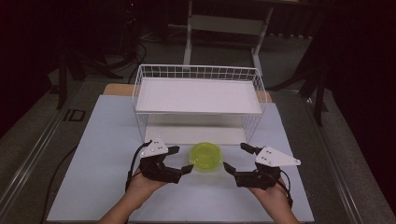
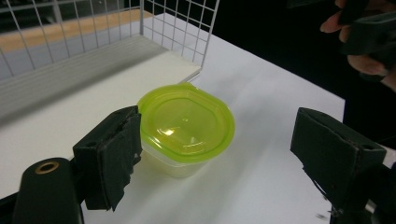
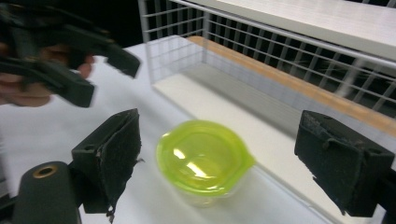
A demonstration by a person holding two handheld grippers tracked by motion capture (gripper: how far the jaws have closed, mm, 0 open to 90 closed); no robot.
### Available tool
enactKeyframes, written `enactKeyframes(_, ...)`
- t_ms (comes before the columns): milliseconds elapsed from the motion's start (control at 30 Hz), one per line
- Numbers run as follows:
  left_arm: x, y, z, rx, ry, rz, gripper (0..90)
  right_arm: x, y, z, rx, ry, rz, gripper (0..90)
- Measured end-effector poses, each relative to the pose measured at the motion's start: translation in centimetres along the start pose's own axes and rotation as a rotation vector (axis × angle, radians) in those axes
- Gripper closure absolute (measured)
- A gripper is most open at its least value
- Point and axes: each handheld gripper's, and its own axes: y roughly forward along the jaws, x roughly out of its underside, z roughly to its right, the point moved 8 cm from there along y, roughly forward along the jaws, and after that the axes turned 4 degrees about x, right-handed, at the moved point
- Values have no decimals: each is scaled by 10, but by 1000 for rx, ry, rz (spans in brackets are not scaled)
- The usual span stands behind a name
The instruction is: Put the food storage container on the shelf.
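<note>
A small clear tub with a lime-green lid (image 1: 206,157) (image 2: 187,123) (image 3: 201,156) stands on the white tabletop (image 1: 107,140), just in front of the wire rack. My left gripper (image 1: 183,158) (image 2: 219,135) is at the tub's left, open, with one pad (image 2: 112,154) close beside the lid's rim. At the tub's right, my right gripper (image 1: 235,156) (image 3: 223,140) is open too, its pads (image 3: 112,158) standing apart from the tub. Each gripper points inward at the tub from its own side. In the right gripper view the left gripper (image 3: 70,60) is blurred at upper left.
A white wire rack (image 1: 198,93) with a flat white upper shelf stands behind the tub; its lower shelf (image 2: 70,107) opens toward me. Bare tabletop lies left, right and in front. Beyond the table are dark floor, cables and a stand's legs (image 1: 189,42).
</note>
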Motion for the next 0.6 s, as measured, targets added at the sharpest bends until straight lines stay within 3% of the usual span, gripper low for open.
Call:
enactKeyframes(33, 0, 1, -2, 4, -9, -1, 170, 1, 2, -1, -16, -17, -10, 291)
enactKeyframes(67, 1, 3, -3, -2, -14, -6, 169, 2, 4, 0, -2, -30, -30, 260)
enactKeyframes(200, 1, 10, -9, -6, -41, -25, 170, 6, 15, 6, 47, -22, -71, 323)
enactKeyframes(467, 4, 26, -21, 12, -146, -50, 179, 25, 39, 18, 81, 88, -168, 362)
enactKeyframes(567, 6, 33, -26, 27, -202, -61, 179, 29, 44, 17, 68, 134, -196, 375)
enactKeyframes(600, 7, 35, -28, 23, -219, -64, 179, 31, 46, 16, 40, 165, -208, 406)
